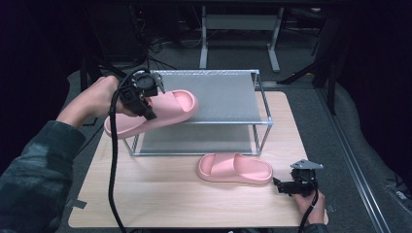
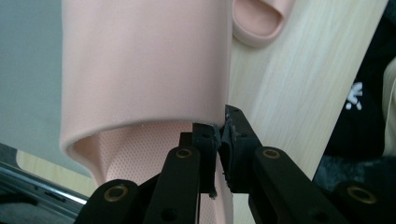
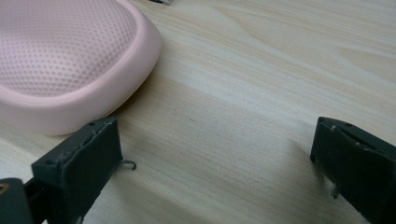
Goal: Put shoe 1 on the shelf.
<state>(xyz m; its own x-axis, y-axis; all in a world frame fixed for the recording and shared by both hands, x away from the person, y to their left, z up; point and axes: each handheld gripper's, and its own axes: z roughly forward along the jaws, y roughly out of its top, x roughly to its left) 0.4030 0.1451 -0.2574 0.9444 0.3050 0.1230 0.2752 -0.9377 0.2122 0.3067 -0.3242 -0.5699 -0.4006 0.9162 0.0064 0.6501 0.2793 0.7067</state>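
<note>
My left gripper (image 1: 148,112) is shut on the side edge of a pink slipper (image 1: 167,109) and holds it in the air, tilted, at the left end of a metal two-tier rack (image 1: 221,92). In the left gripper view the jaws pinch the rim of the slipper's strap (image 2: 144,70), with my left gripper (image 2: 220,135) closed tight. A second pink slipper (image 1: 234,168) lies flat on the wooden table (image 1: 170,194) in front of the rack. My right gripper (image 1: 277,184) rests open on the table just right of it, its heel (image 3: 65,60) beside my right gripper (image 3: 215,154).
The rack's upper shelf is bare grey metal, with a lower shelf (image 1: 194,141) under it. The table's right edge (image 1: 303,145) runs close to my right hand. A desk frame (image 1: 240,29) stands on the floor behind.
</note>
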